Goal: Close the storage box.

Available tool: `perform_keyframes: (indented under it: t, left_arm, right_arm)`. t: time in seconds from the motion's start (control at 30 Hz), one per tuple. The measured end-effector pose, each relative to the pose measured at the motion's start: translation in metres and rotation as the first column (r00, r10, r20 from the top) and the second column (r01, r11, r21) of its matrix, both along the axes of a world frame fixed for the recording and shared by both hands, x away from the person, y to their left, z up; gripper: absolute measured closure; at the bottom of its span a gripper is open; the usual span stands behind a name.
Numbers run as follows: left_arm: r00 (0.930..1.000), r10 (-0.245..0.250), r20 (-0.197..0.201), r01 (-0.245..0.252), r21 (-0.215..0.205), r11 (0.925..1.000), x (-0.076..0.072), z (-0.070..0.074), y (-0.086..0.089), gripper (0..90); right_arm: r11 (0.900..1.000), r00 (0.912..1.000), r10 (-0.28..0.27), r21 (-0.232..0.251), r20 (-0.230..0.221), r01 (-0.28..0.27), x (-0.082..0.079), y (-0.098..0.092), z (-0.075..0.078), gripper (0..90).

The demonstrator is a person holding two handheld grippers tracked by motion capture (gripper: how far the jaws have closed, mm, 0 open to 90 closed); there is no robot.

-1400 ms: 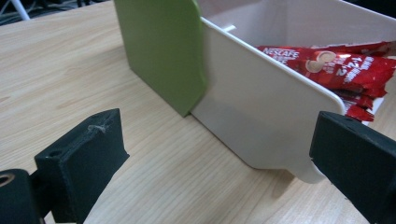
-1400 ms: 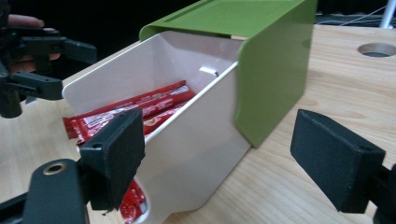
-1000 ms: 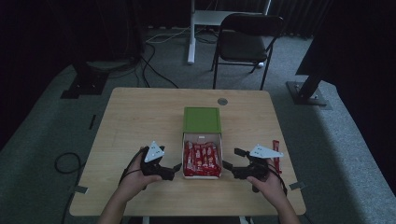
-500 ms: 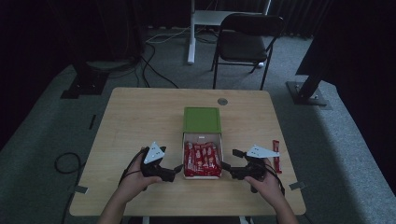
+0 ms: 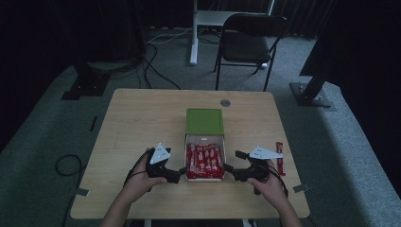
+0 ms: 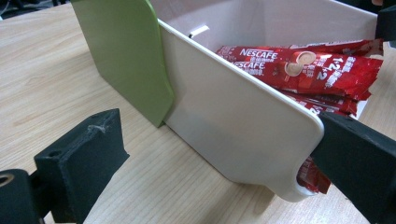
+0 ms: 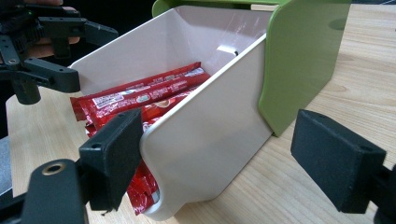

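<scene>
High view adds 1 loose sachet [image 5: 279,158] right of the box [image 5: 204,140].

Right gripper [image 5: 230,171] now closer in against the right wall of the white box [image 5: 204,178], shifted leftward from its spot a second ago, jaws spread wide astride that wall's near corner in the right gripper view. Right hand [image 5: 270,185] drawn in along with it, farther from the loose red sachet [image 5: 280,158] on the table [image 5: 142,118]. Gap between gripper tip and box narrowed to almost nothing.
</scene>
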State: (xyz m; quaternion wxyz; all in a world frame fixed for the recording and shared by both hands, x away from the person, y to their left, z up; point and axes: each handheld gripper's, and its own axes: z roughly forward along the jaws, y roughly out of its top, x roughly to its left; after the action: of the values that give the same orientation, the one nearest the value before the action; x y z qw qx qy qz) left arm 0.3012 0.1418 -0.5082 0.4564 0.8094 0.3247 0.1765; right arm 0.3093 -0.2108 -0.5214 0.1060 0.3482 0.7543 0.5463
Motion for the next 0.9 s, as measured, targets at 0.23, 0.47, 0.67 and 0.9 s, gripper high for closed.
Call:
perform_keyframes:
  t: [0.23, 0.47, 0.67, 0.9]
  left_arm:
    - [0.9999, 0.007, -0.008, -0.007, -0.001, 1.0, 0.005, -0.001, -0.002, 3.8]
    - [0.9998, 0.016, -0.007, -0.016, 0.001, 0.9999, 0.01, -0.001, -0.003, 3.8]
    - [0.9997, 0.023, -0.009, -0.023, -0.001, 0.9997, 0.013, -0.001, -0.002, 3.8]
    - [0.9996, 0.021, -0.017, -0.021, -0.008, 0.9998, 0.018, -0.001, -0.001, 3.8]
  right_arm:
    - [1.0, 1.0, -0.005, -0.004, -0.002, 0.005, 0.003, 0.0, 0.001, 16.6]
    - [1.0, 0.9998, -0.017, -0.006, -0.001, 0.017, 0.007, 0.0, 0.001, 16.6]
    - [1.0, 0.9997, -0.024, -0.016, 0.009, 0.024, 0.01, 0.001, 0.002, 15.3]
    - [0.999, 0.9994, -0.031, -0.014, 0.014, 0.032, 0.013, 0.002, 0.001, 14.7]
